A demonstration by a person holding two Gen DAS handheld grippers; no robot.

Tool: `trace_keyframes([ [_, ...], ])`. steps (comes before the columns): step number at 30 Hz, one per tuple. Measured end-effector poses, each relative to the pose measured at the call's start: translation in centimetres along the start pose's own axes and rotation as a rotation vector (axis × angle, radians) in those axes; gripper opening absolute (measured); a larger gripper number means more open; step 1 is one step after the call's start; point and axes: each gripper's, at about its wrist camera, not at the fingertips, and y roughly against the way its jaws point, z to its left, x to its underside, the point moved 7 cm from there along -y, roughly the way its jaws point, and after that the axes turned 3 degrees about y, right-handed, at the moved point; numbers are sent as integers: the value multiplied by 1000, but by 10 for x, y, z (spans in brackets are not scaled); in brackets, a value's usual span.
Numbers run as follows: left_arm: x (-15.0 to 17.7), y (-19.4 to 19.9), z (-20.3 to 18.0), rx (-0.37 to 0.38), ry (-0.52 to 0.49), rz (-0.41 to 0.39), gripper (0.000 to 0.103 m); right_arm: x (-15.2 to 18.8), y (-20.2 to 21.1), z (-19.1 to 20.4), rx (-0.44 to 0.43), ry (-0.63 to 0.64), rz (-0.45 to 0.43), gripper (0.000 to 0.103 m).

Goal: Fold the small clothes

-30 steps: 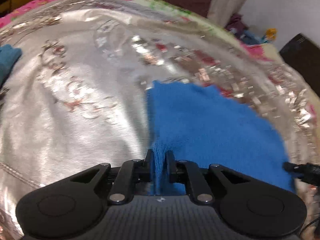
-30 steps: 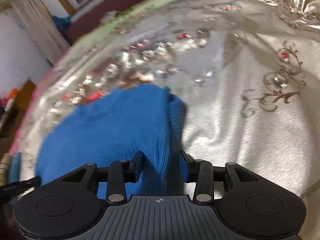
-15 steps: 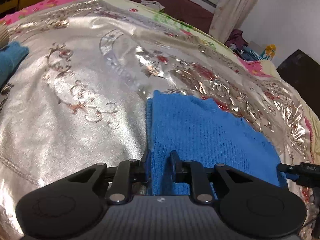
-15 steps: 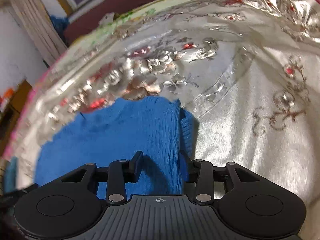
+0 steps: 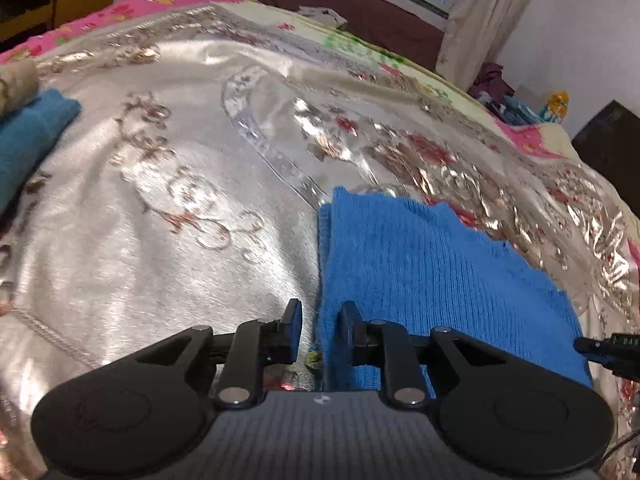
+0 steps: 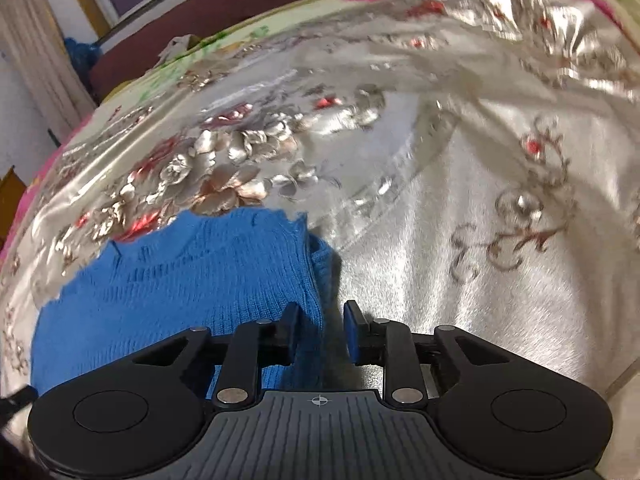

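I record a blue ribbed knit garment (image 5: 420, 264), folded into a rough rectangle with an uneven far edge, lying flat on the silver satin bedspread (image 5: 168, 240), a glossy cloth with embroidered scrolls and flowers. My left gripper (image 5: 319, 322) stands parted at the garment's left edge; the knit runs between the fingers, gripped by neither. My right gripper (image 6: 320, 320) is likewise parted at the garment's right edge, nothing clamped. Far left of the garment lies a folded teal cloth (image 5: 28, 136), a beige roll (image 5: 16, 84) beside it.
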Motion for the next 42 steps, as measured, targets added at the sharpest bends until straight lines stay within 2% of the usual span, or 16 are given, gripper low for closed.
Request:
trace_keyframes([
  [3, -2, 16, 3, -8, 21, -23, 26, 0, 16, 3, 15, 23, -44, 25],
  [6, 4, 31, 0, -2, 22, -41, 27, 6, 31, 12, -9, 50, -76, 27],
  [10, 24, 28, -9, -12, -12, 0, 29, 20, 43, 21, -6, 104, -109, 27],
  [13, 38, 23, -17, -24, -40, 27, 29, 31, 53, 23, -37, 104, -126, 27],
  [16, 47, 15, -19, -57, -70, 63, 29, 46, 53, 22, -75, 109, -101, 32],
  [19, 48, 12, -14, -86, -52, 82, 30, 63, 36, 10, -63, 70, -48, 34],
  [22, 48, 16, -14, -120, -58, 90, 30, 69, 35, -2, -104, -22, -73, 37],
  [27, 51, 29, -20, -177, -57, 72, 30, 76, 36, -11, -164, -82, -107, 37],
  [31, 58, 37, -25, -211, -16, 52, 30, 77, 37, -15, -196, -75, -109, 37],
  [36, 63, 34, -41, -271, -81, 74, 30, 77, 38, -19, -218, -89, -96, 37],
  [42, 66, 30, -52, -307, -122, 91, 36, 77, 38, -21, -224, -82, -85, 37],
])
